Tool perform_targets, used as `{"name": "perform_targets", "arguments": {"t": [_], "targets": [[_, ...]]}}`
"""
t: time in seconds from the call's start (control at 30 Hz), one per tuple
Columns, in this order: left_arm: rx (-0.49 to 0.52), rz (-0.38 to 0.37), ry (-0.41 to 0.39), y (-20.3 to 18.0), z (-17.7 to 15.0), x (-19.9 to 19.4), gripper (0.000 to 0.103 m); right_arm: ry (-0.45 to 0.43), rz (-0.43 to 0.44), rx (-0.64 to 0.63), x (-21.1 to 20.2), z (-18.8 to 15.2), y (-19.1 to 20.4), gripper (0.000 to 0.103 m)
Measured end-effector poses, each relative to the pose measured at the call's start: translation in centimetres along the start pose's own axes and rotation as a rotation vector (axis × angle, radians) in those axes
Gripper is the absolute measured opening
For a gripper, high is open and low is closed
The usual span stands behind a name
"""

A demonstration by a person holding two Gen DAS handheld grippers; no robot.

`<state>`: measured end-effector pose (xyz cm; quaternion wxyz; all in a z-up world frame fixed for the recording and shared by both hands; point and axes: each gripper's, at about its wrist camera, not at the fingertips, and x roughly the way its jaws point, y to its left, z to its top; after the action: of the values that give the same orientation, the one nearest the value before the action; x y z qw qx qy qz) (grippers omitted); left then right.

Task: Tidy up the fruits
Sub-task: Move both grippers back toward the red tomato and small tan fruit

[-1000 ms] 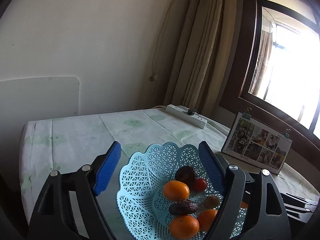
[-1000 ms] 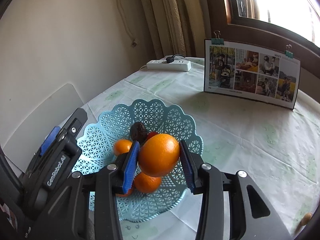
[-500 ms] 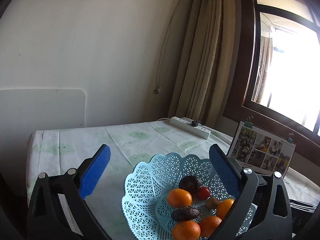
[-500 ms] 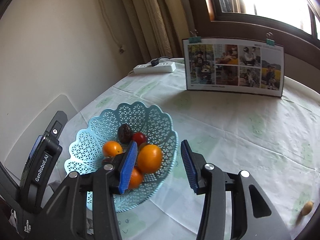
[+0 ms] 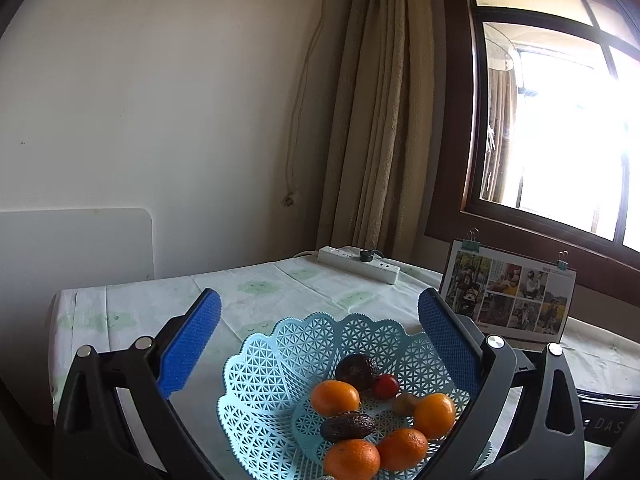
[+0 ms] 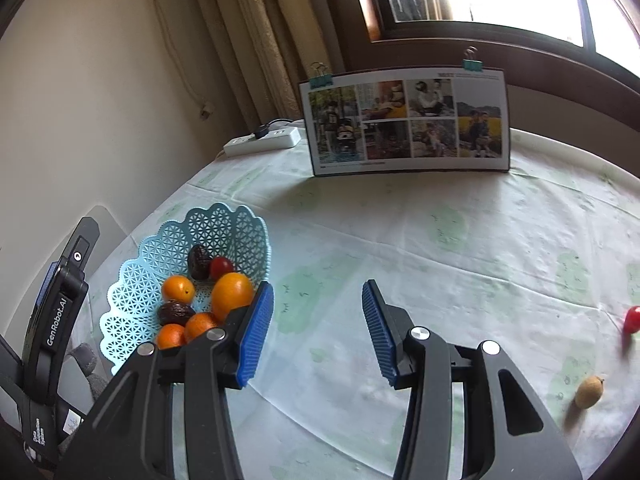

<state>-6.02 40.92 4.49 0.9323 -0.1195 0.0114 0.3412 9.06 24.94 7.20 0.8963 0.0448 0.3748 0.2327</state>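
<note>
While the table (image 6: 460, 240) stretches wide under its cloth, the basket (image 6: 224, 224) sits at its left, holding oranges (image 6: 232, 294) and dark fruit. Left gripper (image 5: 320, 344) hangs spread above it, empty. Right gripper (image 6: 318, 328) is spread too, out over bare cloth, gripping nothing. Between picks, I'd say: next up, swing right to the tan fruit (image 6: 589, 391) or the red one (image 6: 633, 319) and close gently.

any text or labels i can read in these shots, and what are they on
"GenRobot.AI": on the side of the left claw body, seen in the right wrist view.
"DAS": partial letters on a dark object at the right edge of the left wrist view.
Photo board: small header and caption print, too small to read.
Sticker low on the left claw's body: blurred.
</note>
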Motion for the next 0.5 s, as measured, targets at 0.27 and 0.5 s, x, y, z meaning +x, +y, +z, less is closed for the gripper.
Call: {"name": "perform_targets", "arguments": {"t": [0.27,0.5], "targets": [[0.008,0.005,0.013,-0.4,-0.2,0.2,0.1,-0.004,-0.057,0.078,-1.6,-1.4,-4.1,0.047],[0.08,-0.091,0.062,-2.7,-0.2,-0.6,0.1,-0.027,-0.137,0.141,-4.0,-2.7,-8.9,0.047]]}}
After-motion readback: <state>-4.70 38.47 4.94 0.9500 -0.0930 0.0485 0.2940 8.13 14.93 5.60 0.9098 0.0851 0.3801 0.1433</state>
